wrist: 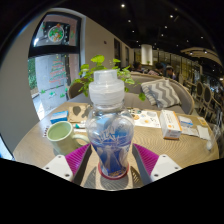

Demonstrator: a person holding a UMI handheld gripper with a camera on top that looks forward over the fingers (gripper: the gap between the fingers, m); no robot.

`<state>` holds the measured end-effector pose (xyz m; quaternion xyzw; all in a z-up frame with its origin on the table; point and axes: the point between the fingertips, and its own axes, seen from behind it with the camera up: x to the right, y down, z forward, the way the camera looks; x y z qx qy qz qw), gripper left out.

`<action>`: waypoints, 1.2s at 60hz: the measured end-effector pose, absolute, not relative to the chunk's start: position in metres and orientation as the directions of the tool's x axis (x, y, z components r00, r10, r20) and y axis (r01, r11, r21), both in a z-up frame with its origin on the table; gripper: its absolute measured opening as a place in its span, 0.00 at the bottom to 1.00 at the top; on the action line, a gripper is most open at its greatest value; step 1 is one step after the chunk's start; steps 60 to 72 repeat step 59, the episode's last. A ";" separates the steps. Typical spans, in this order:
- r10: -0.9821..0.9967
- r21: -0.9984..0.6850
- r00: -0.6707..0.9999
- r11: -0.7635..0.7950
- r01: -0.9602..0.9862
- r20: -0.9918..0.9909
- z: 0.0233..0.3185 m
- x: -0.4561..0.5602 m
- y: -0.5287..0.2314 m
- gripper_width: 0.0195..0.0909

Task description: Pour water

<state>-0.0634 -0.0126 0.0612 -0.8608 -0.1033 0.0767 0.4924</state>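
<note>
While hovering above the round table (150, 150), gripping a clear water bottle (108, 135) between both pink pads (78, 155), fingers closing on its sides, green cup (61, 132) sitting nearby.

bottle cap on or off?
On. The white cap sits atop the upright bottle, held between the fingers.

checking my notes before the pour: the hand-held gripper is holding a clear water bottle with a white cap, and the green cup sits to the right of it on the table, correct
Not quite: the gripper view shows the green cup to the left of the water bottle, not the right. The rest holds: the hand-held gripper has both pads pressed on the clear bottle, its white cap is still on, and the cup stands on the table.
</note>
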 end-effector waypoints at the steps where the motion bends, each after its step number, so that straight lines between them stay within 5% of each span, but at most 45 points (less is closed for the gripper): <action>1: 0.252 -0.856 0.967 -0.506 0.104 -0.031 0.061 -0.063 -0.016 0.94; 3: 0.243 -0.845 0.970 -0.524 0.106 -0.029 0.063 -0.061 -0.022 0.88; 7: 0.221 -0.834 0.975 -0.541 0.110 -0.015 0.078 -0.058 -0.039 0.94; 35: -0.029 -0.792 0.999 -0.610 0.007 0.031 0.195 -0.080 -0.215 0.92; 72: -0.070 -0.806 0.997 -0.591 -0.019 0.028 0.222 -0.085 -0.248 0.92</action>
